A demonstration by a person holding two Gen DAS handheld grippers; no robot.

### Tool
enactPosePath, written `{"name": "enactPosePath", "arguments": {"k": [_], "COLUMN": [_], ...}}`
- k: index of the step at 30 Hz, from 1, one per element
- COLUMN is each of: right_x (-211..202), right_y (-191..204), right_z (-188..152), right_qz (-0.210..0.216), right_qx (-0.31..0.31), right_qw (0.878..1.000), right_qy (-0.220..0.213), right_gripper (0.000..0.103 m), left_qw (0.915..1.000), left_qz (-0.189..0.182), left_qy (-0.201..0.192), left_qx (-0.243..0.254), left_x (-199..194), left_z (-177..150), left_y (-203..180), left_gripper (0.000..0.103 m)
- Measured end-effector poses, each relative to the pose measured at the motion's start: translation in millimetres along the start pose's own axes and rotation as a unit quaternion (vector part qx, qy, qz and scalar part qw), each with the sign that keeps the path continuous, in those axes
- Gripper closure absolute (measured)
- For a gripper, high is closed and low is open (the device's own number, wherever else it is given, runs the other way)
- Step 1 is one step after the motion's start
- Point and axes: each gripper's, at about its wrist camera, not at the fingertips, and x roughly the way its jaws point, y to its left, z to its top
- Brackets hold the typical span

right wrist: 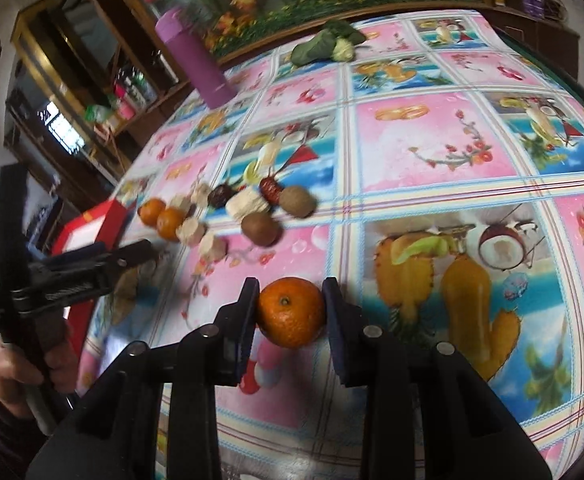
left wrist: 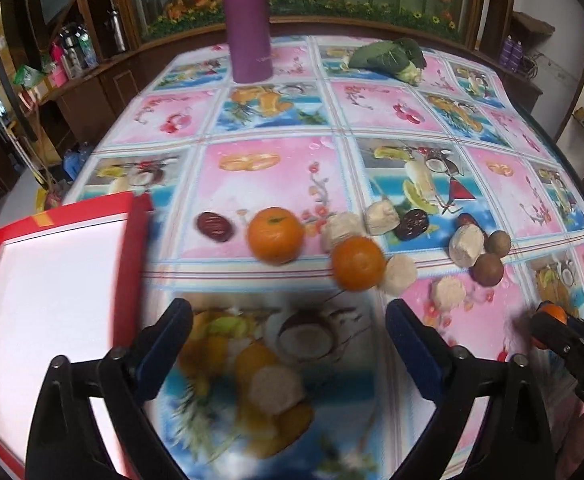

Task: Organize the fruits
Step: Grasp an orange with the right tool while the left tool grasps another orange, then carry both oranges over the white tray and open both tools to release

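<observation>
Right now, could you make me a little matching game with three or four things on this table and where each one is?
Things:
1. purple bottle
2. red tray
3. leafy vegetable
4. orange

Places:
A. between the right gripper's fingers
B. at the table's left edge, beside the left gripper
C. standing upright at the far side
D. lying at the far side, right of the bottle

Pairs: 1-C, 2-B, 3-D, 4-A
</observation>
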Motion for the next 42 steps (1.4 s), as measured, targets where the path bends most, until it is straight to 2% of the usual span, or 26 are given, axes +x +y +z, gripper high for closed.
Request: {"name": "enactPosePath", "arguments": {"k": [5, 13, 16, 18, 20, 22, 26, 29, 42], "right_x": [-1, -2, -1, -1, -1, -1, 0, 0, 2], "right_y": [0, -2, -2, -2, -2, -2, -1, 0, 7], "right_z": [1, 1, 1, 1, 2, 2, 2, 2, 2], "right_qz": [0.001, 0.004, 0.003, 0.002, 0.001, 0.001, -0.002, -0.005, 0.009], "right_qx": [-0.004, -0.002, -0.002, -0.001, -0.001, -0.003, -0.006, -0.007, -0.020], "right_qw": [1.000, 1.000, 1.000, 1.000, 1.000, 1.000, 1.000, 1.000, 1.000], "right_qy": [-0.007, -0.010, -0.010, -0.010, -0.010, -0.009, -0.010, -0.012, -0.011], "right_gripper": [0.069, 0.069, 0.069, 0.069, 0.069, 0.069, 0.069, 0.069, 0.069], "left_qw": [0.9999, 0.9995, 0.9989, 0.9984, 0.9988, 0.9986, 0.9967, 0.9966, 0.9949], "left_qz": [-0.003, -0.024, -0.041, -0.052, -0.046, -0.050, -0.077, -0.082, -0.099], "left_qy": [0.014, 0.020, 0.019, 0.016, 0.010, 0.007, 0.003, 0.001, -0.008], "left_qx": [0.006, -0.003, -0.011, -0.018, -0.016, -0.018, -0.025, -0.014, -0.019], "left_x": [14, 23, 27, 27, 25, 24, 22, 20, -3], "left_z": [6, 16, 20, 19, 17, 16, 16, 14, -10], "left_y": [-7, -11, -12, -11, -9, -8, -6, -12, 6], "left_gripper": [0.016, 0.017, 0.021, 0.027, 0.039, 0.043, 0.061, 0.070, 0.073]}}
